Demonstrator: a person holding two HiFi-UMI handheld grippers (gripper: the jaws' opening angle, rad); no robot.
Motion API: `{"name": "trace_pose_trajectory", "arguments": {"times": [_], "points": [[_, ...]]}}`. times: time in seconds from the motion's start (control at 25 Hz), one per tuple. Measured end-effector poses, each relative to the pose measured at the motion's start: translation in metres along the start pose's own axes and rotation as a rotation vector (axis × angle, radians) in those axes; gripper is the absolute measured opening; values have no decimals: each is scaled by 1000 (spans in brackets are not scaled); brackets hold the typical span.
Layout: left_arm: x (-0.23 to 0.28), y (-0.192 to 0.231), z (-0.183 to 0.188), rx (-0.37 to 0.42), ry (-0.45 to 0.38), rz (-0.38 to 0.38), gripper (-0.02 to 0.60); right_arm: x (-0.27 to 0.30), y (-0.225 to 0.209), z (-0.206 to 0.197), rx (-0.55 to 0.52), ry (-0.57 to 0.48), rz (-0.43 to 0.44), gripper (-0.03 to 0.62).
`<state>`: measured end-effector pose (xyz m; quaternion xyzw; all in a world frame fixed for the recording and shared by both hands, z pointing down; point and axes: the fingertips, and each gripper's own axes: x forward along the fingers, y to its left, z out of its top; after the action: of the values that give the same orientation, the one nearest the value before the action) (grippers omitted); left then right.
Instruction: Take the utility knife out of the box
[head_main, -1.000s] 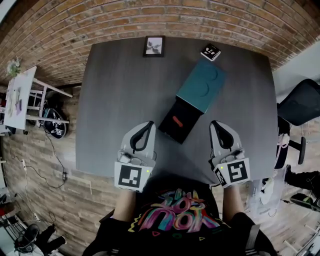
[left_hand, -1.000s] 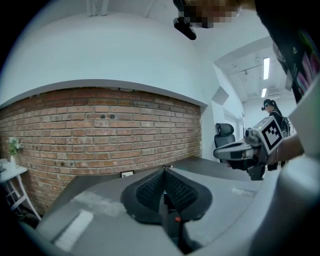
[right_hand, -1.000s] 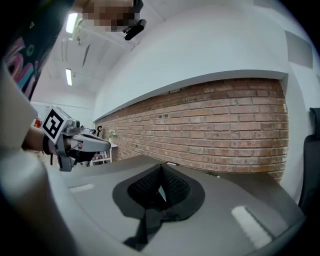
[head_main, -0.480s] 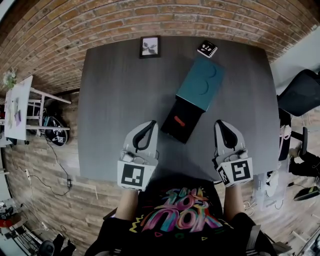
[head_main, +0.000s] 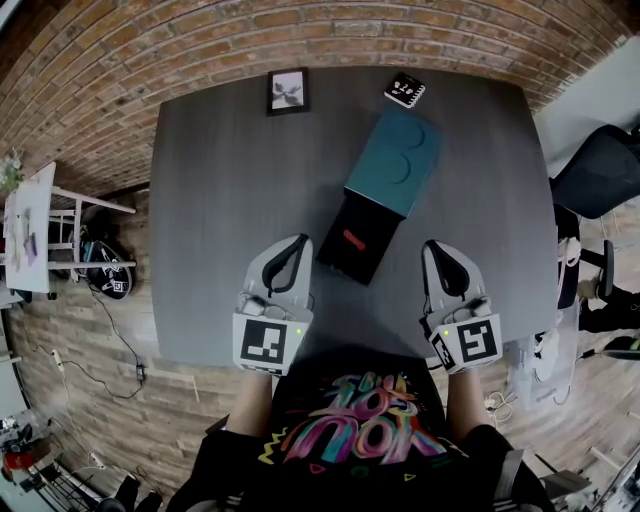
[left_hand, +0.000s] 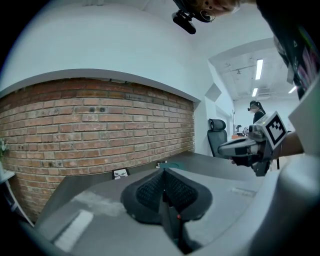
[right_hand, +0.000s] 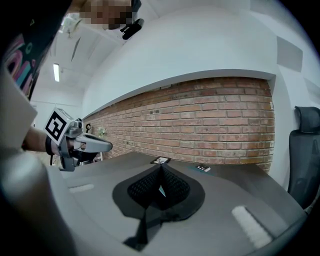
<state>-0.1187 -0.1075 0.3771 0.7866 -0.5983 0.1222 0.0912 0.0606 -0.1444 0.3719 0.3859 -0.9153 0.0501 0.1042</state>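
Both our left claw and right claw are closed and empty near the counter edge, flanking the box. What we take for the utility knife, a small red shape, lies in its slid-out black tray, so lifting it out remains.

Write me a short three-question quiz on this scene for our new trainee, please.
1. True or false: the left gripper is shut on the utility knife.
2. Which part of the box does the teal lid cover? A: the end nearer the person. B: the far end. C: all of it.
3. Fill in: the jaws of the right gripper are ____.

Key:
1. False. The left gripper is shut but empty, and the knife lies in the uncovered black part of the box.
2. B.
3. Shut, with nothing between them.
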Motion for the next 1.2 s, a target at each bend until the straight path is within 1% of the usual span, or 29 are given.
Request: {"name": "trace_pose_trajectory", "arguments": {"times": [0.12,0.28,0.4,0.56,0.72,0.8,1.04,1.2], "points": [[6,-3,-4,7,10,-24,-3,-1,0,-4,5,9,1,-6],[15,-13,-9,62,18,-93,0,-4,-4,-8,10,14,-11,-6],[19,-20,-14,33,42,-112,25,-5,-6,-11,19,16,-20,-6],[26,-26,-19,118,53,-165,55,-7,-7,-16,41,17,-35,-6],[29,-30,-25,147,82,-203,83,-9,-6,-23,61,24,-40,-6],[33,-33,-28,176,96,-230,97,-10,-5,-25,66,26,-41,-6],[48,-46,-39,259,138,-329,124,-14,-3,-35,82,39,-50,-6],[58,-55,-49,319,181,-400,137,-15,-3,-38,81,43,-48,-6]]}}
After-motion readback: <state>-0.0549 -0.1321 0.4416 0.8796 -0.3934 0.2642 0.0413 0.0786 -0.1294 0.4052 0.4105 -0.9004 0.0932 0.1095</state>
